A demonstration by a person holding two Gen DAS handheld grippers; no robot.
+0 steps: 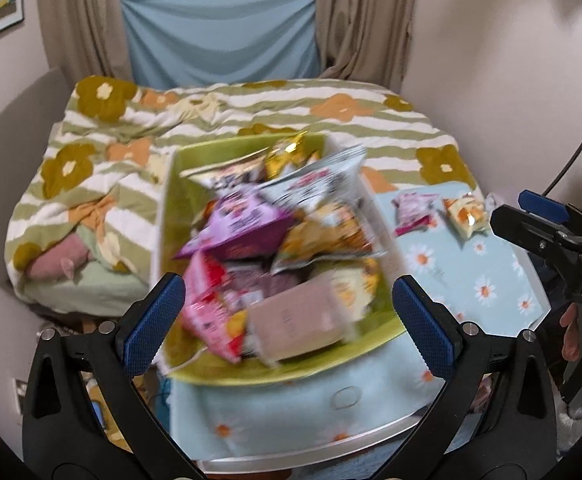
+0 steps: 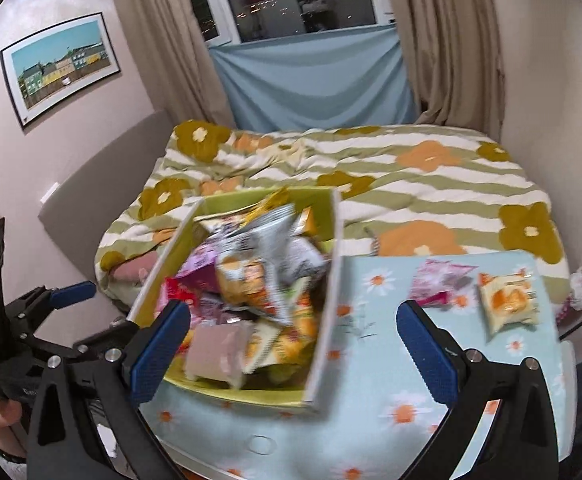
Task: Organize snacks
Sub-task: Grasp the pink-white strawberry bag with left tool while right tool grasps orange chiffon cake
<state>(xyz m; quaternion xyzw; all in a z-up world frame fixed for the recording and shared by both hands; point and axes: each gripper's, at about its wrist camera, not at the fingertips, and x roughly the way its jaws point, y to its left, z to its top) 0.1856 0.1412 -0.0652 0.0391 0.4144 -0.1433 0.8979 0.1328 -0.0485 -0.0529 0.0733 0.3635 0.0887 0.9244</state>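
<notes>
1. Snacks heaped in a green box (image 1: 179, 208) on a daisy-print table (image 1: 471, 264), bed (image 1: 251, 120) just behind. Both views motion-blurred.
2. Two packets already lie out on the cloth, right of the box: pink packet (image 2: 439, 280) and yellow packet (image 2: 509, 300), side by side, near but not touching as far as blur allows.
3. Left gripper (image 1: 287, 320): fingers spread wide, nothing between them. It hangs above the box's near end, with a pale pink carton (image 1: 299, 320) and red-pink packet (image 1: 211, 300) straight ahead between the pads.
4. Right gripper (image 2: 293, 344): fingers also wide, empty. The box's right wall sits between its fingers; the box contents lie ahead-left, the laid-out packets ahead-right.
5. Key relation: the pile is directly under the left gripper, so left looks nearer for the next pick. The carton's long axis runs roughly across the finger gap, angled, so a wrist turn is probably needed.
6. Judgement: sorting barely begun, most snacks are in the box.
</notes>
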